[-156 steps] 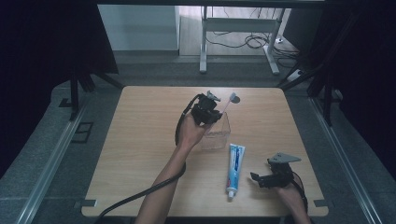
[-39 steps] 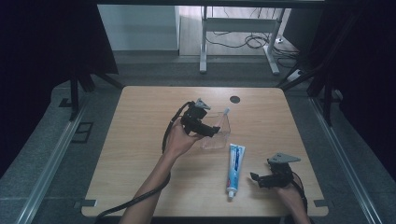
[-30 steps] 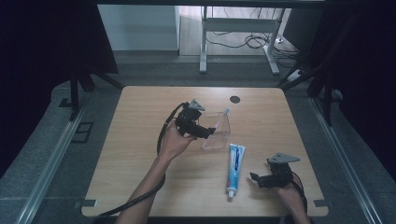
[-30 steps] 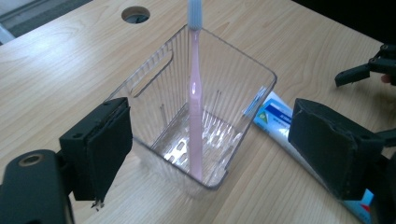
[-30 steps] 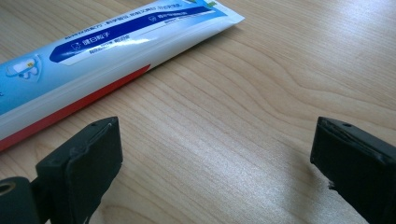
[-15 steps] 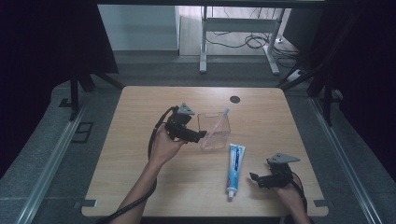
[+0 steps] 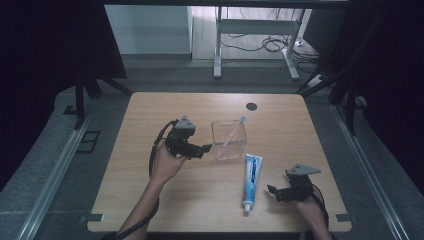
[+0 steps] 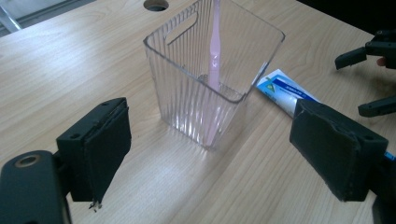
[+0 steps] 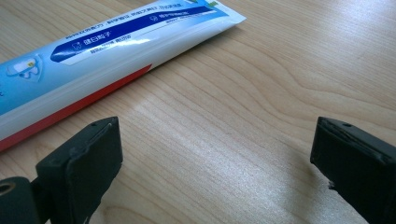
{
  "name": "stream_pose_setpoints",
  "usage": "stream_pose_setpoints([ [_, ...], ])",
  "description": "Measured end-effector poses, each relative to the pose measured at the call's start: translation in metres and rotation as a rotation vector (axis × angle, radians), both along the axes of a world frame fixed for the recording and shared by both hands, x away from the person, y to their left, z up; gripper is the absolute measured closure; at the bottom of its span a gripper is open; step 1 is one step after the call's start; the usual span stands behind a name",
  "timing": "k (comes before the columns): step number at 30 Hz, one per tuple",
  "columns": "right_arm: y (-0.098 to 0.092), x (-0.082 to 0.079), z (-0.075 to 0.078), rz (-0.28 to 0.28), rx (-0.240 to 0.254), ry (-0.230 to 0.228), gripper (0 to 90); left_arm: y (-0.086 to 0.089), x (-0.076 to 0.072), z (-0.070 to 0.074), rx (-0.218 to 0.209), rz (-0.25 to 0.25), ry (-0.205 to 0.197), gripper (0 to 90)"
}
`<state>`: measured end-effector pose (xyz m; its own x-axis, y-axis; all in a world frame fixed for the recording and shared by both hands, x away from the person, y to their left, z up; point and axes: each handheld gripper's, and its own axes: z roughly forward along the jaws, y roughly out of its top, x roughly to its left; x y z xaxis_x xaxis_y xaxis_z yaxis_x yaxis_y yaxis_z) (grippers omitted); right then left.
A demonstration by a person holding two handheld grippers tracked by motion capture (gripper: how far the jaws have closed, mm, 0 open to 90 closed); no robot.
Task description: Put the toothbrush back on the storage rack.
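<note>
Left claw gapes empty beside clear cup holding pink toothbrush.

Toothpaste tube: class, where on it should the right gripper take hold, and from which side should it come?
Probably mid-body, from above. The toothpaste tube lies flat on the table, its long axis toward the clear cup, so the open right gripper, just beside it, can close across its narrow width.

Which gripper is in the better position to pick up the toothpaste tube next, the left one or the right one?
Probably the right. The right gripper sits open just beside the toothpaste tube, its jaws facing it. The left gripper is open too, but it faces the clear container with the toothbrush inside.
</note>
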<state>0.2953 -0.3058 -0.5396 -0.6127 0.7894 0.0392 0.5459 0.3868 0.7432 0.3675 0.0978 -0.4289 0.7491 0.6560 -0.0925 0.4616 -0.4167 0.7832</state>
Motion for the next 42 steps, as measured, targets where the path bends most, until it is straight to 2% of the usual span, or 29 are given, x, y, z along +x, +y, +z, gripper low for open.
stream_pose_setpoints([
  [2, 0.000, 0.000, 0.000, -0.001, 0.002, -0.001, 2.7, 0.003, -0.003, -0.002, 0.002, -0.004, -0.008, 12.8],
  [6, 0.000, 0.000, 0.000, -0.002, 0.004, -0.001, 2.8, 0.010, -0.009, -0.008, -0.017, -0.024, 0.020, 12.7],
  [21, 0.001, 0.000, 0.000, 0.000, 0.001, -0.005, 3.0, 0.028, -0.035, -0.029, 0.009, 0.000, 0.019, 12.6],
  [24, 0.001, 0.000, 0.001, 0.000, 0.001, -0.006, 3.1, 0.032, -0.040, -0.035, -0.002, 0.000, 0.033, 12.6],
  [30, 0.002, -0.001, 0.000, 0.002, 0.000, -0.003, 3.1, 0.041, -0.049, -0.048, 0.022, 0.016, 0.034, 12.6],
  [37, 0.004, -0.001, 0.000, 0.009, -0.005, -0.003, 3.2, 0.050, -0.059, -0.064, 0.018, 0.038, 0.044, 12.6],
  [42, 0.005, -0.001, 0.000, 0.014, -0.006, -0.001, 3.3, 0.051, -0.064, -0.074, 0.058, 0.044, 0.038, 12.6],
])
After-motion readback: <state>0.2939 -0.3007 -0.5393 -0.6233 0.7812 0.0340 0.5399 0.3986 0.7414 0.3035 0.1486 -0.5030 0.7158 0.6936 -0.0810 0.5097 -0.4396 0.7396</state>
